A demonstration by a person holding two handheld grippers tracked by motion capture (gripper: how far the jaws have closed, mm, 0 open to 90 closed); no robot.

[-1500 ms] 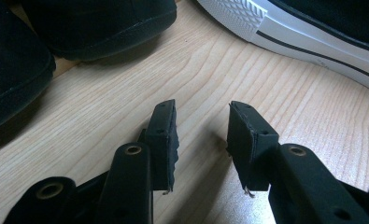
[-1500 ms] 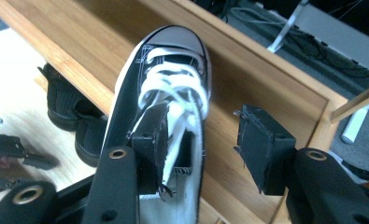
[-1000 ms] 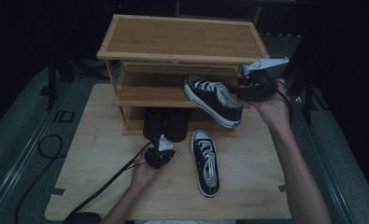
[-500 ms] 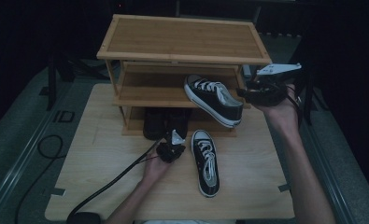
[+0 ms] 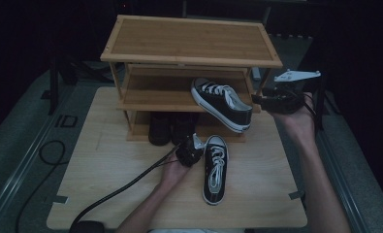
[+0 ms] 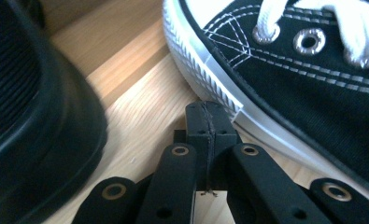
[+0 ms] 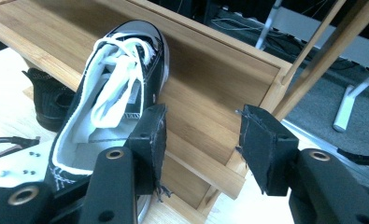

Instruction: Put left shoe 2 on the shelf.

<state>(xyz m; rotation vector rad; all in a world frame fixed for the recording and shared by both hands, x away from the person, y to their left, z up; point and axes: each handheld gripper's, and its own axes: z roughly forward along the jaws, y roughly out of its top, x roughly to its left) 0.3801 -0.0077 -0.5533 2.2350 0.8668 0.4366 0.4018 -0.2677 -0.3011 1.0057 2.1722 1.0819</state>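
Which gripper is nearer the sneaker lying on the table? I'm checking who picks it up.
Left. The left gripper sits right beside the table sneaker, at its toe end. The right gripper is up by the rack, next to the other sneaker.

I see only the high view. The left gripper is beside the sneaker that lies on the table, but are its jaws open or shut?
Observer: Shut. In the left gripper view the left gripper has its pads together with nothing between them, close to the white sole of the sneaker on the table.
Operator: Does the right gripper hold the other sneaker?
Observer: No. In the right gripper view the right gripper has its jaws apart over the bare middle shelf; the sneaker on the shelf lies outside one jaw.
Operator: What is the dark thing under the rack?
Observer: A black shoe with a mesh-like upper.
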